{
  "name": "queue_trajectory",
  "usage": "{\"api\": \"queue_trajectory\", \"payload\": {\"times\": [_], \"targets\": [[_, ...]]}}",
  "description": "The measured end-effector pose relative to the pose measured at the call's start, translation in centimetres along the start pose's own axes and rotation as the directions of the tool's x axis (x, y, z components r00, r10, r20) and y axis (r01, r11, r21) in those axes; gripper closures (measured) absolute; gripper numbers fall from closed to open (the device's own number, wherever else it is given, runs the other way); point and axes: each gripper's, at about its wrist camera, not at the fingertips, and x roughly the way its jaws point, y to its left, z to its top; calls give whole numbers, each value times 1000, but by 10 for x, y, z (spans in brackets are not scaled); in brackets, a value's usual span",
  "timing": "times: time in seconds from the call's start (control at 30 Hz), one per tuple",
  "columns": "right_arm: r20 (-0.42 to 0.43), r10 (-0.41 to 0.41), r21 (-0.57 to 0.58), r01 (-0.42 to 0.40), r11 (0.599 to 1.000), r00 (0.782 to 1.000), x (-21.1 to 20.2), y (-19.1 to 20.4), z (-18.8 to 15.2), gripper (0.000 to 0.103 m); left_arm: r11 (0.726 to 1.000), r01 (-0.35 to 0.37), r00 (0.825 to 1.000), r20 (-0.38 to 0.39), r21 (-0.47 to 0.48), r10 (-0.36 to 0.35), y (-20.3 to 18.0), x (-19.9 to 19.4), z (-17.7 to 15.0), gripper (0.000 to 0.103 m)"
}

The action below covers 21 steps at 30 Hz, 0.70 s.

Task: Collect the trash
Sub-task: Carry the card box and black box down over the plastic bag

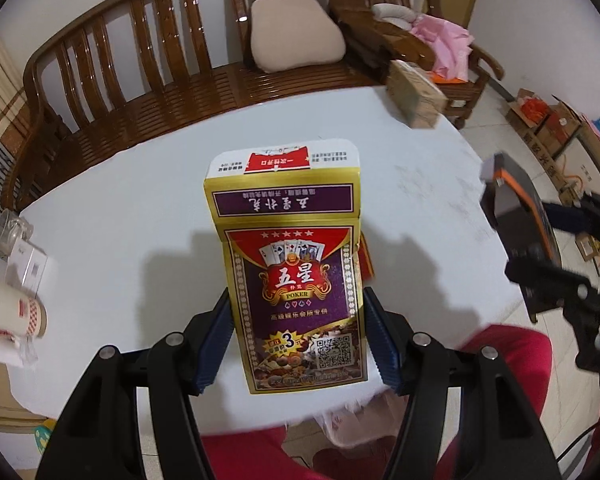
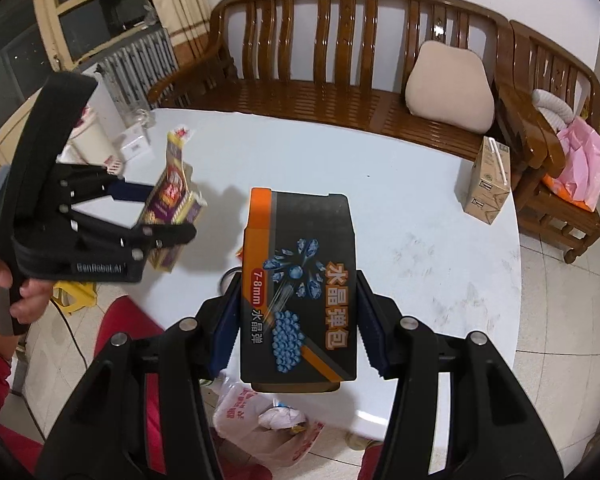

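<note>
Trash is being carried off the table rn, one piece per hand. The purple-and-gold cardboard poker card box is being pinched by the left gripper, flap open, held above the white round table. The black-and-orange cardboard gel-ball box is being clamped by the right gripper, pads tight on both sides. A white plastic trash bag is waiting below the table edge, so prob the next move: both boxes get lowered over it and released. The tan drink carton is being left for later.
</note>
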Motion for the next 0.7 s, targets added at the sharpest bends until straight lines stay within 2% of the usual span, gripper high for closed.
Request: {"api": "queue_trajectory", "payload": {"times": [0.27,0.7], "targets": [[-1,-4,12,4,1000,1000,-21,29,-47,51,999,20,1000,-5,26,-20,-23,-11,-65,43],[-21,-25,5,25,1000,999,-28,62,-120,51,999,26,1000,-6,31,-26,-53,0,-133,43]]}}
